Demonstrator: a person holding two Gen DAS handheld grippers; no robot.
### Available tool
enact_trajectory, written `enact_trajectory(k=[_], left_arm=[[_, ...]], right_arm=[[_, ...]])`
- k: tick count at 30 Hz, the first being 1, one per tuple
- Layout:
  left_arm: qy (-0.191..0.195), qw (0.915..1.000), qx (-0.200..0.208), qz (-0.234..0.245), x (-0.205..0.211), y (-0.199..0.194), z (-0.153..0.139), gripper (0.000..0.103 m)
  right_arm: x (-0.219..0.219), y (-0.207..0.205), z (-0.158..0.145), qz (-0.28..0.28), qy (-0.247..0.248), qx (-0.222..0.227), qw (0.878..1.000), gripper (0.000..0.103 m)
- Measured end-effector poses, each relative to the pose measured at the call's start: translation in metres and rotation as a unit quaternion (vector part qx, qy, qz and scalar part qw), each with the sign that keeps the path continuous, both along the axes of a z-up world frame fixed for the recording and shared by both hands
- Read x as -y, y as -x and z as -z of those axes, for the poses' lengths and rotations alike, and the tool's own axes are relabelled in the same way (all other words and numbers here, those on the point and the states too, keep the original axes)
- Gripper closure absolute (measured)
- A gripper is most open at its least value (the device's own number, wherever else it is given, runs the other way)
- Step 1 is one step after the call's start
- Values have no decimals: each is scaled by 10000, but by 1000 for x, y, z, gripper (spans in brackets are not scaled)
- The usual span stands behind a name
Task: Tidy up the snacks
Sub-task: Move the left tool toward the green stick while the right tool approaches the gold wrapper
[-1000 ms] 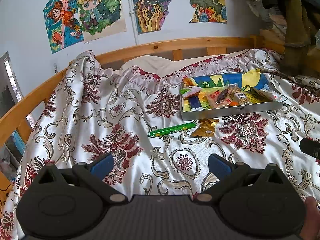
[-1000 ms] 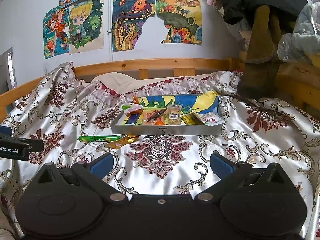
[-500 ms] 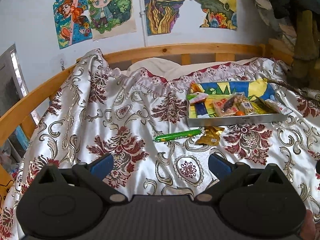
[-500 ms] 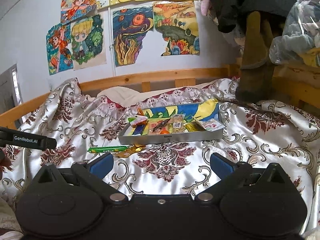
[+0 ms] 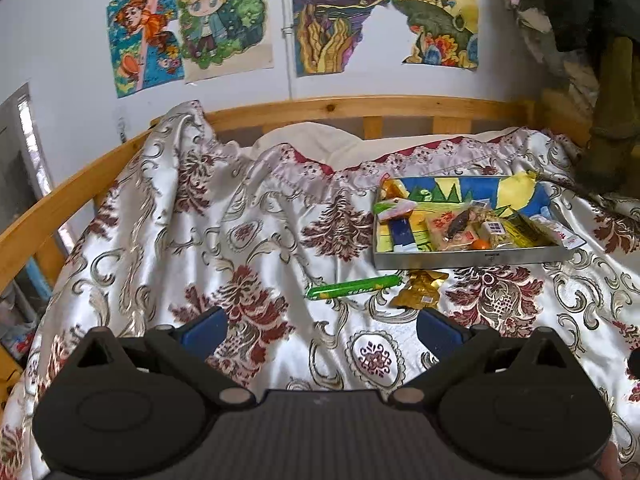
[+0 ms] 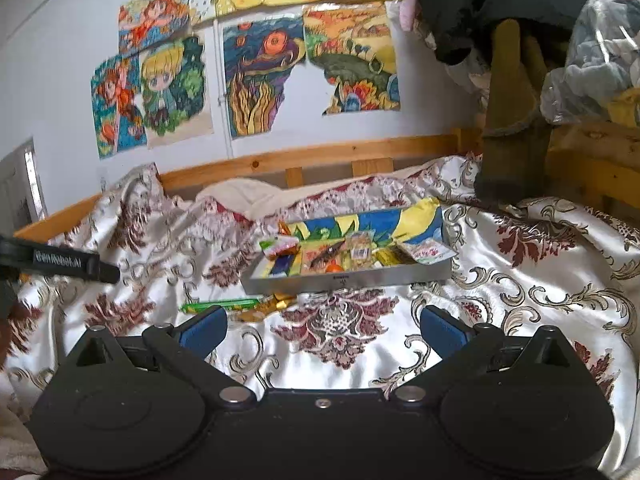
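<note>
Both grippers hung above the bedspread point(image 5: 248, 240), well short of the snacks. Left gripper point(image 5: 320, 326): jaws spread wide, nothing btwn them. Right gripper point(image 6: 322, 326): same, wide apart & empty. Metal tray point(image 5: 472, 258) sat on the spread toward the headboard, already packed w/ snack packets, incl. a small orange item point(image 5: 479, 244), prob. a candy, though too small to be sure. Two snacks lay outside it: a green stick pack point(image 5: 354, 287) flat on the cloth just in front of the tray's near-left corner, and a gold wrapper point(image 5: 420, 293) right beside it, close under the tray's front wall. In the right wrist view the left gripper's black side showed at the left edge.
</note>
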State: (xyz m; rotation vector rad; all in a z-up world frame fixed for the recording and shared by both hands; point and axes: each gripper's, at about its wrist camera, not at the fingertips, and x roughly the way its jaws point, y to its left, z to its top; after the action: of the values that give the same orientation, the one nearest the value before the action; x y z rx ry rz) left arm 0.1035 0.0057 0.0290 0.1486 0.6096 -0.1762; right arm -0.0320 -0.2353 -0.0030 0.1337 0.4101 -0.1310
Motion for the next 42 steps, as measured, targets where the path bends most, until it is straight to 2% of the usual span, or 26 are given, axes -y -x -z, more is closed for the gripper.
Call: enact_trajectory(k=[4, 8, 10, 13, 15, 22, 26, 28, 32, 35, 36, 37, 39, 42], left_arm=[[66, 9999, -59, 138, -4, -15, 4, 0], [-29, 9999, -89, 119, -7, -39, 12, 0], [77, 9997, -113, 226, -10, -52, 19, 0], [285, 9983, -275, 426, -13, -78, 30, 0], [218, 9982, -216, 520, -11, -95, 37, 0], [-214, 9927, 29, 1185, -2, -138, 72, 0], [-47, 9842, 34, 1770, -5, -150, 85, 0], [-99, 9786, 121, 2052, -4, -153, 88, 0], [-237, 9735, 180, 2269, -2, -168, 95, 0], [-173, 9733, 32, 2287, -1, -187, 104, 2], [-124, 9722, -75, 2336, -2, -193, 106, 7], [-81, 9706, -185, 2398, -1, -198, 109, 14], [38, 9652, -464, 2573, 0, -208, 116, 19], [58, 9587, -650, 2770, 2, -214, 127, 21]], right_arm=[[-7, -14, 4, -282, 94, -119, 9995, 1], [-17, -37, 10, -554, 319, -272, 9976, 1], [-20, -49, 15, -631, 417, -307, 9967, 1], [-21, -71, 22, -686, 254, -450, 9963, 1], [-21, -87, 27, -712, 170, -491, 9961, 1], [-32, -148, 51, -847, 429, -656, 9933, 1], [-30, -189, 56, -1238, -75, -917, 9880, 2], [-29, -207, 58, -1254, -181, -954, 9873, 2], [-22, -245, 68, -1143, -478, -1228, 9847, 5], [-19, -268, 80, -1066, -730, -1489, 9804, 10], [-19, -275, 84, -1054, -772, -1567, 9790, 12], [-20, -280, 88, -1057, -818, -1636, 9774, 13], [-22, -287, 97, -1034, -900, -1734, 9753, 21], [-25, -295, 107, -1049, -983, -1840, 9724, 25]])
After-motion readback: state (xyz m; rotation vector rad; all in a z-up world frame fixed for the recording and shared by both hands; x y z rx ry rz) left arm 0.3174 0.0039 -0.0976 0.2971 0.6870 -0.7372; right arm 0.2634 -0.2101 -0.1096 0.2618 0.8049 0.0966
